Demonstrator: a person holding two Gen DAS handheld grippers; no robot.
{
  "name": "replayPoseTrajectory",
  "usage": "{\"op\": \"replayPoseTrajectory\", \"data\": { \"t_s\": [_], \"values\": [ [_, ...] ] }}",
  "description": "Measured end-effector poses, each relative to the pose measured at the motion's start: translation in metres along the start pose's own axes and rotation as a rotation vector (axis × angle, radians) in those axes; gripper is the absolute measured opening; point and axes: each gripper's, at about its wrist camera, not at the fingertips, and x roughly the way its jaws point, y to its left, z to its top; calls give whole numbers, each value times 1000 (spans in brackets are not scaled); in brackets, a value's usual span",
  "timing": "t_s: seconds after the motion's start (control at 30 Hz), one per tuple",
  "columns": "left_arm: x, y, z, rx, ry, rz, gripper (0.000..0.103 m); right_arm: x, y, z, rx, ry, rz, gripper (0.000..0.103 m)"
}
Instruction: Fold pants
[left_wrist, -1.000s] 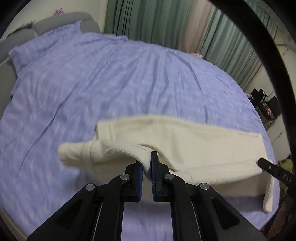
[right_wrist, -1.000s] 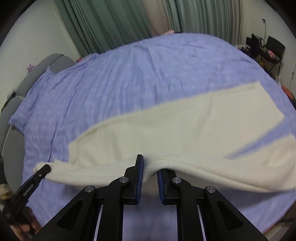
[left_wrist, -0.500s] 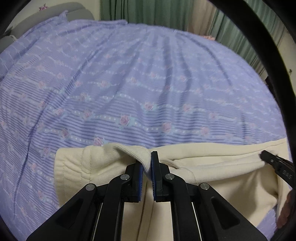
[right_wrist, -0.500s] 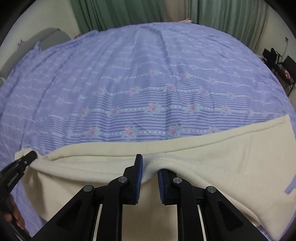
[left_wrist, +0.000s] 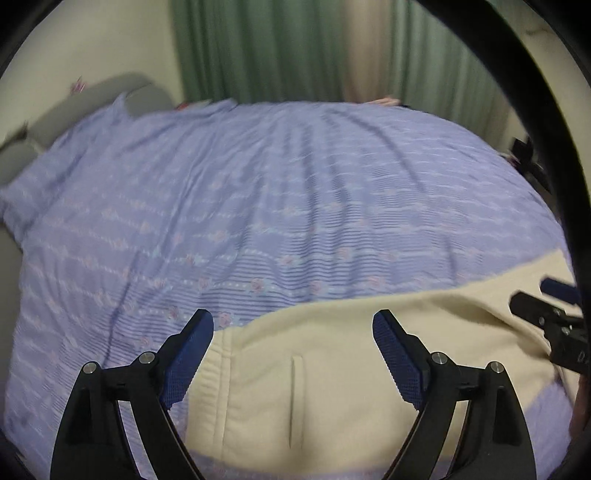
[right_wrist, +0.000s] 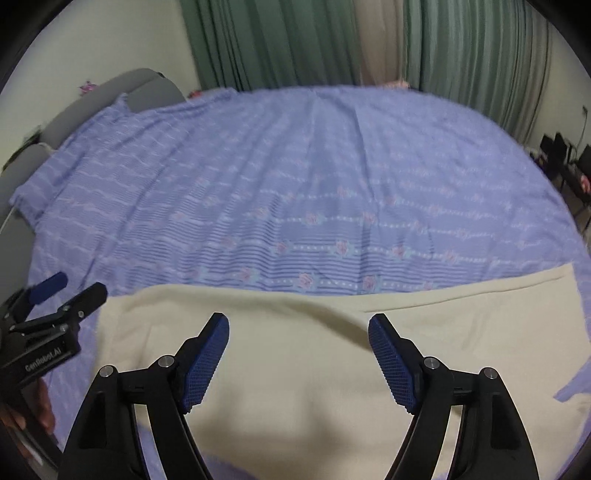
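The cream pants (left_wrist: 332, 369) lie flat on the bed (left_wrist: 258, 206), near its front edge, on the purple flowered sheet. In the left wrist view the ribbed waistband end (left_wrist: 216, 373) lies at the left, with a straight seam or pocket slit (left_wrist: 293, 398) beside it.

Left gripper (left_wrist: 293, 332): its blue-padded fingers (left_wrist: 188, 354) are spreading, with cloth below them but nothing pinched. The right gripper's tip shows at the far right of this view.

Right gripper (right_wrist: 298, 336): its fingers (right_wrist: 207, 358) are also spreading over the middle of the garment, and no cloth is caught between them. The leg end (right_wrist: 517, 295) runs off to the right. The left gripper and part of a hand (right_wrist: 44, 406) appear at the left edge of the right wrist view.

Step in hand, as judged: release after laying a fold.

1. Let both sets of fingers clear the cloth fully before drawing back, so that no layer drags along.
2. Check that the upper layer's far edge runs level with the one below. Motion blur makes it hard to tell whether a ridge remains near the centre.
3. For the next fold, take the leg end with the right gripper and the matching near edge with the left, pinching all layers together.
4. Carry both corners at the same height toward the waistband, then lower them flat.

Risk: soft knit slides easily on the sheet, so a one-sided pull would skew the stack.
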Motion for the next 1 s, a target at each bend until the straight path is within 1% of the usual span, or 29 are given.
{"op": "replayPoseTrajectory", "data": {
  "t_s": [0.07,0.13,0.17,0.23,0.27,0.3,0.33,0.4,0.43,0.53,0.63,0.77,0.87,1.0],
  "values": [
    [-30,-10,-4,26,-22,-34,89,-30,0,-8,-13,-28,-3,78],
    [-58,-22,-5,51,-45,-53,89,-61,-2,-18,-13,-44,-13,78],
    [-77,-32,-6,79,-61,-57,89,-78,-4,-23,-6,-49,-14,78],
    [-106,-46,-6,118,-86,-68,90,-113,-9,-33,7,-66,-6,82],
    [-116,-50,-5,127,-95,-75,91,-128,-13,-37,17,-74,-11,83],
    [-134,-59,-6,146,-112,-95,92,-146,-16,-42,29,-88,-16,83],
    [-145,-64,-7,154,-123,-107,95,-159,-19,-46,40,-99,-18,85],
    [-168,-74,-10,155,-141,-137,96,-192,-29,-58,63,-113,-34,85],
    [-181,-82,-13,156,-148,-163,97,-207,-34,-65,68,-124,-45,85],
    [-206,-102,-21,159,-159,-216,97,-245,-49,-82,78,-149,-91,85],
    [-228,-122,-29,147,-169,-270,97,-282,-73,-105,94,-158,-130,85],
    [-249,-153,-38,164,-177,-301,97,-316,-105,-129,107,-163,-184,85],
    [-265,-184,-45,156,-199,-328,97,-337,-138,-145,150,-174,-180,85],
    [-278,-229,-56,126,-221,-336,97,-354,-186,-161,165,-197,-180,85]
  ]
}}
